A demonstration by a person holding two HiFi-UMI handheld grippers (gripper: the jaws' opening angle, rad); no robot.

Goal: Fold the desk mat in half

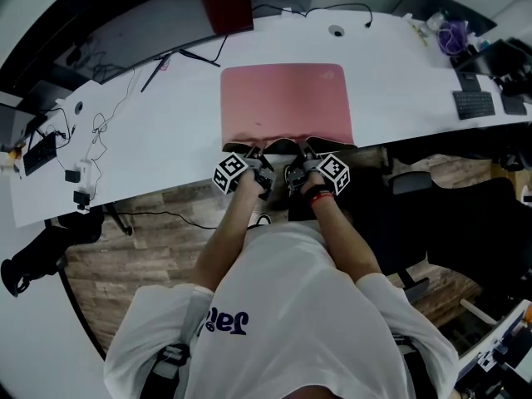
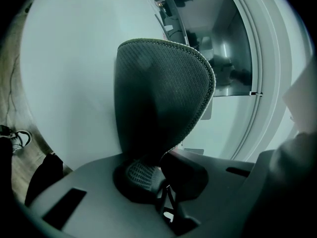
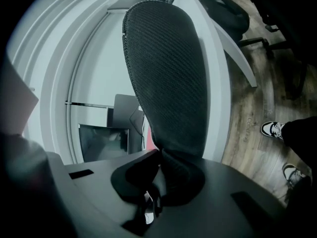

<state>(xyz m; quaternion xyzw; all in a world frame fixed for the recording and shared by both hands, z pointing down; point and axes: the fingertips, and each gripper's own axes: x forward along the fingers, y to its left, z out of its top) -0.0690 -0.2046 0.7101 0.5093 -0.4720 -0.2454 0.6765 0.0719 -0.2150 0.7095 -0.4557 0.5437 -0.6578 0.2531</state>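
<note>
Desk mat (image 1: 287, 98), just the one, lies on the curved white desk (image 1: 166, 131) in front of me. It is a pink rectangle with rounded corners and a smooth top, and its near edge curls up off the desk's rim where my two grippers have it. At the far left of the head view, thin black cables (image 1: 104, 123) loop across the desk top. Next comes the left gripper (image 1: 245, 151), one marker cube on its back, its jaws pinched onto the mat's near edge. In the left gripper view (image 2: 159, 168) the mat (image 2: 161, 93) stands up from between the pads as a dark woven mesh underside with a pale stitched rim. Just beside it, the right gripper (image 1: 309, 148) carries the second cube and is likewise clamped on that edge. In the right gripper view (image 3: 159, 162) the same black mesh (image 3: 168, 73) rises in a tall rounded tongue from the closed pads. That view also shows two black-and-white sneakers (image 3: 275, 129) on the wood-plank floor (image 3: 247, 113). Further right on the desk sits one small dark keypad (image 1: 474, 104), and a black office chair (image 1: 465, 223) stands below the desk's edge.
</note>
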